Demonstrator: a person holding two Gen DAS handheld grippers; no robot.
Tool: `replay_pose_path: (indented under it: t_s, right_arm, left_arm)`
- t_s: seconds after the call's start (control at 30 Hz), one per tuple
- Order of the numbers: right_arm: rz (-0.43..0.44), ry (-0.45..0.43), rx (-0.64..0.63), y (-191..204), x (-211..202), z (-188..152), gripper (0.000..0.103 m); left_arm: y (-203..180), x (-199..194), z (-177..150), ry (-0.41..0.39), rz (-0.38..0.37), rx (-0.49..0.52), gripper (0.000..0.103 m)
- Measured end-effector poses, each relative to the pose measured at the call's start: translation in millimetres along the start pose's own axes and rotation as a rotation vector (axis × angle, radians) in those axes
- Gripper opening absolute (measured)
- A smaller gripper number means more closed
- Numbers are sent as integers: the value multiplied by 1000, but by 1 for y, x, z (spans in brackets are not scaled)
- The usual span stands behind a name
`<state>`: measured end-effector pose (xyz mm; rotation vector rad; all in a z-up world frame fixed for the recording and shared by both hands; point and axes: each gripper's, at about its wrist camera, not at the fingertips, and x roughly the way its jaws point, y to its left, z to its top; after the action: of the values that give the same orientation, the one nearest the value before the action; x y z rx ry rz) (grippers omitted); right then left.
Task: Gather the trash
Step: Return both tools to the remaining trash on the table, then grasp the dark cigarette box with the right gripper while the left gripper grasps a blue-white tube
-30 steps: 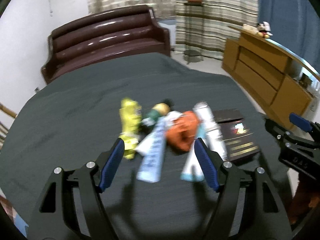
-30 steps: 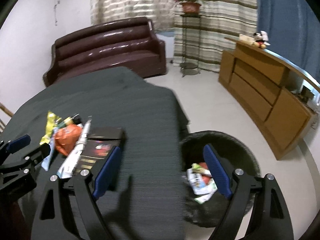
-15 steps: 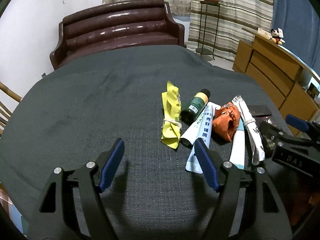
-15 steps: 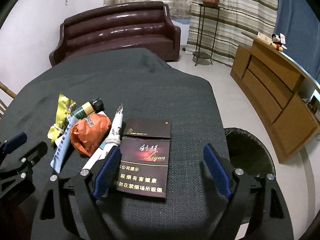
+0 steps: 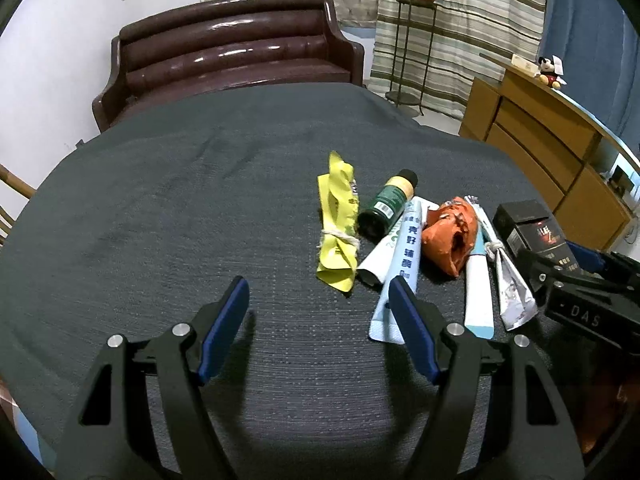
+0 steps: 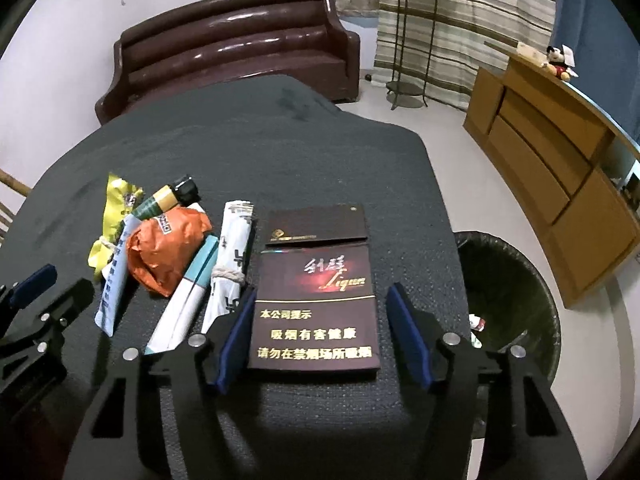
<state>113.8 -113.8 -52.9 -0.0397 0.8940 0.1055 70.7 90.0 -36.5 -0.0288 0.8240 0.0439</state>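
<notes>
Nearest, the right gripper (image 6: 320,330) straddles the dark cigarette carton (image 6: 316,308), which lies flat on the worktop (image 6: 260,152) near its right edge; the jaws have just been closing, the left pad seems to reach the carton's long edge while a gap shows at the right pad, so nothing is clamped yet. To my eye the carton is light, stiff and box-like with a slick printed skin, so the two long edges near its close end are the place to pinch, squarely, or it may pivot. The left gripper (image 5: 320,320) hovers released over bare cloth, its right finger just in front of the pale blue tube (image 5: 400,268). Beyond lie the orange wrapper (image 6: 164,248), soft and crushable, a yellow packet (image 5: 338,220) and a small green bottle (image 5: 386,206). Farther right, the black bin (image 6: 516,296) stands on the floor beside the worktop.
</notes>
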Motion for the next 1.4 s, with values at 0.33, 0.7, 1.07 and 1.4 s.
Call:
replay_pose_path:
  t_s: [0.33,0.7,1.07,1.4]
  right_arm:
    - [22,-19,-8,-9,-4,-6,56]
    - [50,-31,4,-20,-5,-7,56]
    - [51,-45,11,-25,-10,-12,56]
    - [19,-111,-7,-29,-30,-17,55]
  left_arm:
    - [-20,1,0,5,-44,43,71]
    - [-39,17,0,67,-69,81,25]
    - [-38,7,-6,39,-122,97,20]
    - [-40,-14,-5,-38,-139,83,20]
